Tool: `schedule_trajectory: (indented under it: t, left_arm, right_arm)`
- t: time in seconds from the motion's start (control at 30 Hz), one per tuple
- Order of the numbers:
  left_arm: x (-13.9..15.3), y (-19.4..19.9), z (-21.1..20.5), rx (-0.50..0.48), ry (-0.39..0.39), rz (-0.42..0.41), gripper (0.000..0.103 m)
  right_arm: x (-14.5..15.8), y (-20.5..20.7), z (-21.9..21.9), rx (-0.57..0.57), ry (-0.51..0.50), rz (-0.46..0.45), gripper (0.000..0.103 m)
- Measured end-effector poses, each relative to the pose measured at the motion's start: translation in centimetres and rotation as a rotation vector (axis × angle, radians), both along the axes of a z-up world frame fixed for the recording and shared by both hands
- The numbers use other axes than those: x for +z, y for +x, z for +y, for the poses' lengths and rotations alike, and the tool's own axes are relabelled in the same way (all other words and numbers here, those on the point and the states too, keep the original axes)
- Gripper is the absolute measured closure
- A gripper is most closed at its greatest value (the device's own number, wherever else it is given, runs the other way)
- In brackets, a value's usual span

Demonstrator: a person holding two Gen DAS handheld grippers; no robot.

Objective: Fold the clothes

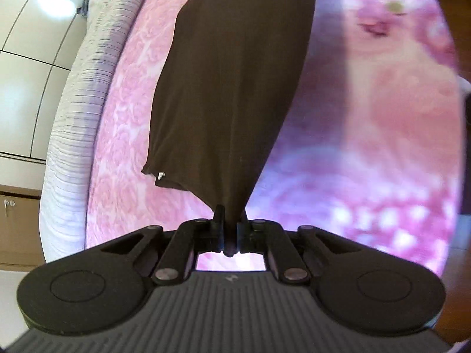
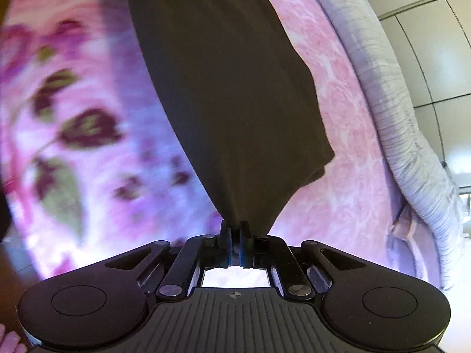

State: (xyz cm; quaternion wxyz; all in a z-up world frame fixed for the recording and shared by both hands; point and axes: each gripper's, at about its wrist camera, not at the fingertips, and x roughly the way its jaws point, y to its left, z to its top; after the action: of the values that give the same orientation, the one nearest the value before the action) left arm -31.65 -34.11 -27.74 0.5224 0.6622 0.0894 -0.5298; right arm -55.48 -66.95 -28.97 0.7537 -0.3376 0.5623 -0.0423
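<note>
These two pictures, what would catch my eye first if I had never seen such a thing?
A dark brown cloth hangs down the middle of both views, pinched at its edge by the left tongs and the right tongs. Behind it spreads a pink flowered bedspread, with a pale striped quilt along the bed's edge.

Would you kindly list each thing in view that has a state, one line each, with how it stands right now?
Left tool: shut on the dark garment.
Right tool: shut on the dark garment.
Dark garment: pinched by both tools, stretching away over the bed, with one edge doubled over.
Pink floral bedspread: spread flat under the garment.
Cabinet doors: closed.
</note>
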Motion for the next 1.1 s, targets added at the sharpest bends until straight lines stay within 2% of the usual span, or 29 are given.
schedule_trajectory:
  t: [0.17,0.3,0.4,0.53,0.6,0.73,0.97,1.1]
  left_arm:
    - [0.9,-5.3,4.1,0.056,0.027,0.006,0.099]
    - [-0.3,-8.7,6.0,0.068,0.06,0.028,0.099]
    - [-1.1,-9.2,6.0,0.077,0.054,0.039,0.099]
    - [-1.6,-7.9,6.3,0.073,0.022,0.094,0.098]
    - [-2.0,-7.3,7.0,0.051,-0.013,0.136,0.098]
    - [-4.1,-6.4,9.3,-0.011,-0.117,0.159,0.097]
    - [-7.4,-6.7,11.7,-0.031,-0.313,0.104,0.096]
    - [-8.6,-7.3,12.6,-0.034,-0.409,0.055,0.096]
  right_arm:
    - [0.0,-5.1,3.3,0.021,0.065,-0.009,0.1]
    - [-1.0,-7.3,4.5,0.011,0.089,-0.014,0.1]
    - [-1.8,-7.5,4.6,-0.012,0.086,-0.035,0.1]
    - [-3.0,-7.8,4.9,-0.045,0.079,-0.065,0.1]
    - [-4.3,-8.0,5.6,-0.068,0.057,-0.088,0.1]
    - [-6.6,-8.8,7.5,-0.098,-0.025,-0.154,0.1]
    - [-10.8,-9.6,10.1,-0.208,-0.176,-0.388,0.099]
    - [-12.9,-9.8,11.6,-0.241,-0.274,-0.487,0.092]
